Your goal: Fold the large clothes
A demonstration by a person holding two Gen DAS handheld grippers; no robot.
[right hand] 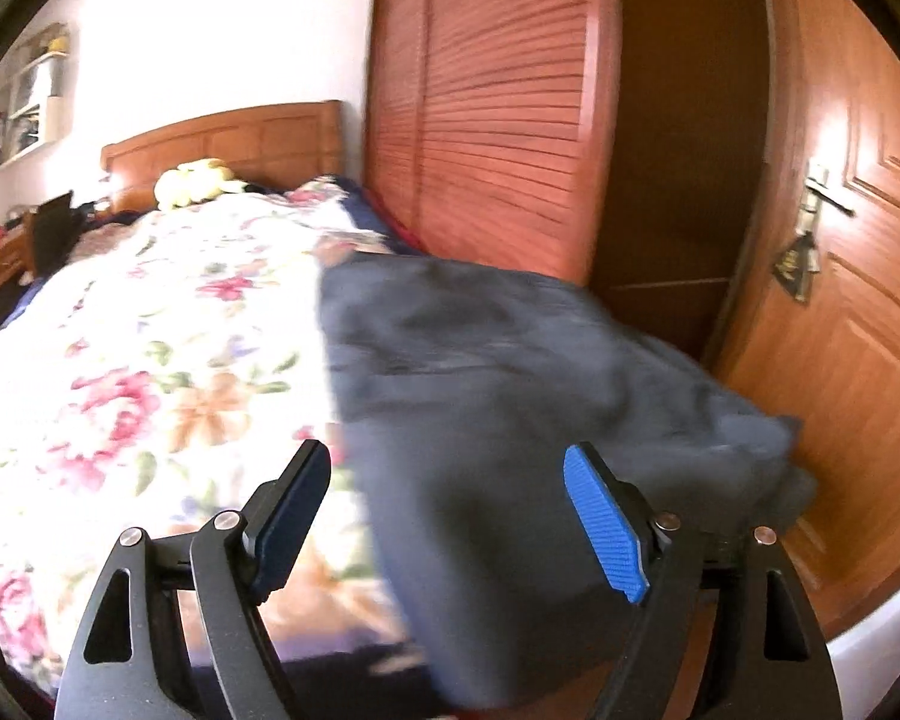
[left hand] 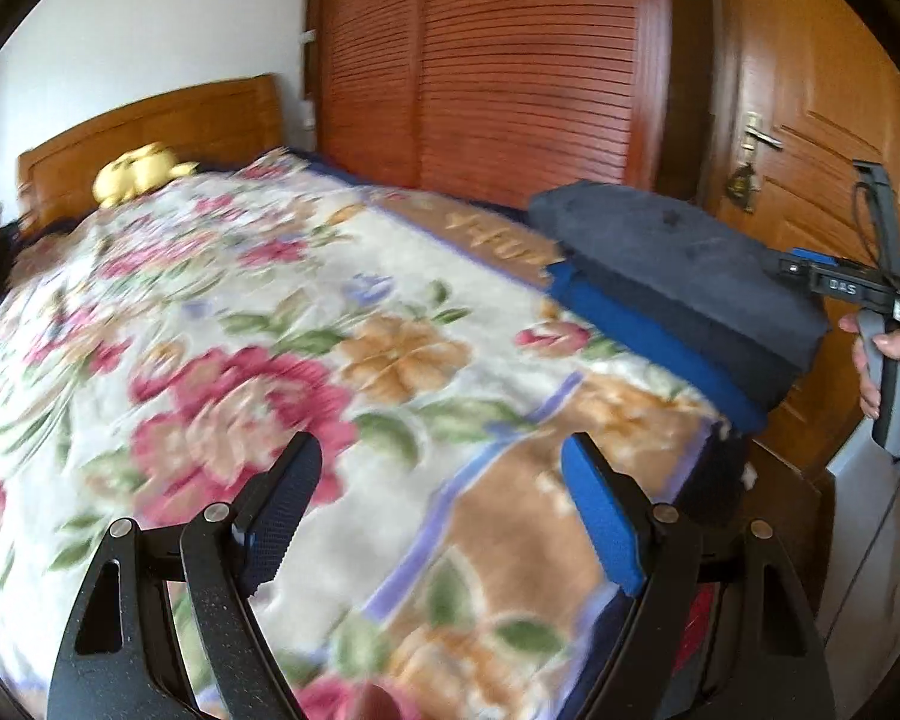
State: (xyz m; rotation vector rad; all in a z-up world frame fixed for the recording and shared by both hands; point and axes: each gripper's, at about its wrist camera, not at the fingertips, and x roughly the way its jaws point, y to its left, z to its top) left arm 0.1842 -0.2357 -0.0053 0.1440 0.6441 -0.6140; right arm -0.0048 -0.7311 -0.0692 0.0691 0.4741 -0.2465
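Note:
A dark grey garment lies folded on top of a blue folded piece at the right corner of the bed. My left gripper hangs open above the floral blanket near that corner, with nothing between its fingers. The same grey garment fills the middle of the right wrist view, blurred. My right gripper stands open just above the garment's near edge, and its blue pads do not press on the cloth. At the right edge of the left wrist view a hand holds the right gripper's handle beside the stack.
A yellow plush toy lies by the wooden headboard. A slatted wardrobe and a wooden door stand close behind the bed's right corner. A dark laptop sits by the bed's far left side.

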